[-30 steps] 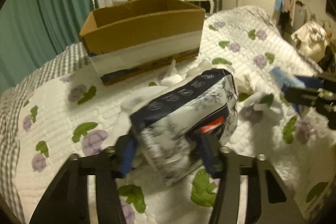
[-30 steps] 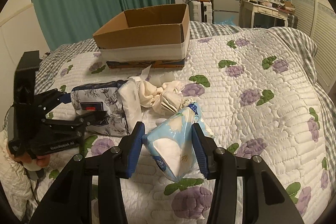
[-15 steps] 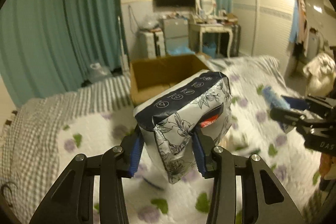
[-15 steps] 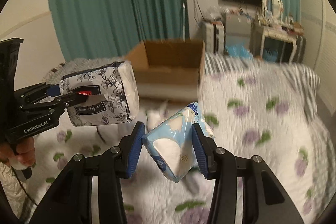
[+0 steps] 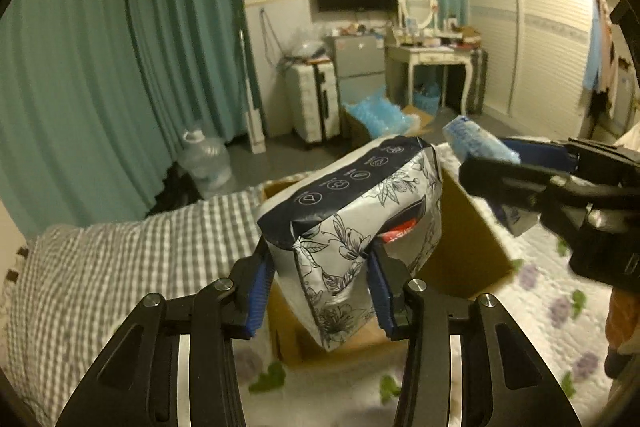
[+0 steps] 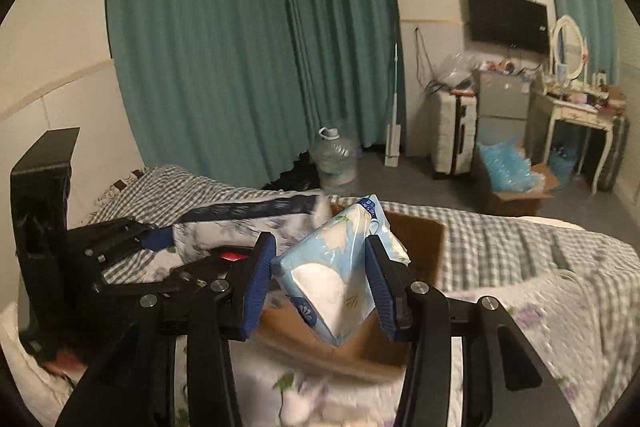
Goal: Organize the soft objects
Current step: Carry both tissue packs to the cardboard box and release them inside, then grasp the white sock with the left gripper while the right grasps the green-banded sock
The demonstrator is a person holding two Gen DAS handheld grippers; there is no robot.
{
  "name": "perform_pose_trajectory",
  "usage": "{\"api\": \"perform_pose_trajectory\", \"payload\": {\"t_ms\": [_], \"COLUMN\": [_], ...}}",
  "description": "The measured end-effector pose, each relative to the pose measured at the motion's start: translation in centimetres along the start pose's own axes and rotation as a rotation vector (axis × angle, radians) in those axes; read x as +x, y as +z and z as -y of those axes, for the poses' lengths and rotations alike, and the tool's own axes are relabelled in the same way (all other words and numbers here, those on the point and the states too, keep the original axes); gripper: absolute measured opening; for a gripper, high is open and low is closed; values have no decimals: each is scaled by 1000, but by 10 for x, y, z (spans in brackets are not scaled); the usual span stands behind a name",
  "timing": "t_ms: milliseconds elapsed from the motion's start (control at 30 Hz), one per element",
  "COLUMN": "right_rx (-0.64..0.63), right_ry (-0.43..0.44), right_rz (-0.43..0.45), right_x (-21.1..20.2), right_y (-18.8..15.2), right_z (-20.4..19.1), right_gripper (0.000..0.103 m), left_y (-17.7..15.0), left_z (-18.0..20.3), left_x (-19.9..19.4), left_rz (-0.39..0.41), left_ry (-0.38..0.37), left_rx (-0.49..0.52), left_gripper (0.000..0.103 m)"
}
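Note:
My left gripper (image 5: 320, 289) is shut on a floral tissue pack (image 5: 352, 227) with a dark blue top, held above the open cardboard box (image 5: 468, 247) on the bed. My right gripper (image 6: 320, 285) is shut on a light blue tissue pack (image 6: 340, 267), also held over the box (image 6: 420, 239). The left gripper and floral pack (image 6: 240, 231) show at the left of the right wrist view. The right gripper and blue pack (image 5: 476, 143) show at the right of the left wrist view.
The box stands on a bed with a flowered quilt (image 5: 560, 307) and a grey checked blanket (image 5: 120, 267). Beyond the bed are teal curtains (image 6: 240, 47), a water jug (image 6: 334, 163), a suitcase (image 5: 314, 99) and a dressing table (image 5: 432, 55).
Both grippers have lifted their tissue packs off the bed and carried them forward to above the cardboard box. The two grippers are now closer together.

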State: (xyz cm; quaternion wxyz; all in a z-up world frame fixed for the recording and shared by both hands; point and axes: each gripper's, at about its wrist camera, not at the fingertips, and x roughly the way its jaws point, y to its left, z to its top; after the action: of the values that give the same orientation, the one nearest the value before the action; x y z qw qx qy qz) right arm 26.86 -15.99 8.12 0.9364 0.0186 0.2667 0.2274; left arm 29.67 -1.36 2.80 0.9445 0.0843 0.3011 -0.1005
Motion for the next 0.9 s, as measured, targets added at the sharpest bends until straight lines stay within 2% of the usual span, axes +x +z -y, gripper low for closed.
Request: {"api": "perform_pose_trajectory", "payload": {"t_ms": [200, 267, 333, 367, 400, 533, 633, 800, 833, 900], "right_rx": [16, 23, 19, 23, 29, 60, 78, 49, 37, 2], "right_ry": [-19, -30, -53, -54, -55, -80, -109, -194, -211, -261], "right_rz": [-64, -65, -56, -43, -32, -4, 35, 92, 101, 124], "right_x": [68, 80, 84, 82, 79, 58, 27, -47, -58, -87], "right_y": [-12, -19, -25, -28, -30, -25, -15, 8, 11, 19], "right_z": [20, 24, 26, 29, 30, 38, 40, 28, 25, 14], "right_gripper": [47, 50, 66, 86, 90, 90, 91, 101, 101, 102], "left_y": [-7, -9, -10, -9, -7, 1, 6, 20, 21, 24], "left_z": [-6, -8, -9, -10, -11, -16, -13, -12, -14, -15], "left_x": [43, 46, 44, 41, 37, 17, -14, -88, -101, -132], "left_rz": [-3, 4, 17, 29, 44, 50, 79, 160, 174, 207], "left_ry": [45, 43, 60, 59, 55, 49, 56, 39, 36, 29], "left_rx": [51, 50, 41, 37, 31, 7, 9, -5, -12, -27], "left_gripper": [53, 61, 84, 85, 85, 85, 86, 86, 91, 95]}}
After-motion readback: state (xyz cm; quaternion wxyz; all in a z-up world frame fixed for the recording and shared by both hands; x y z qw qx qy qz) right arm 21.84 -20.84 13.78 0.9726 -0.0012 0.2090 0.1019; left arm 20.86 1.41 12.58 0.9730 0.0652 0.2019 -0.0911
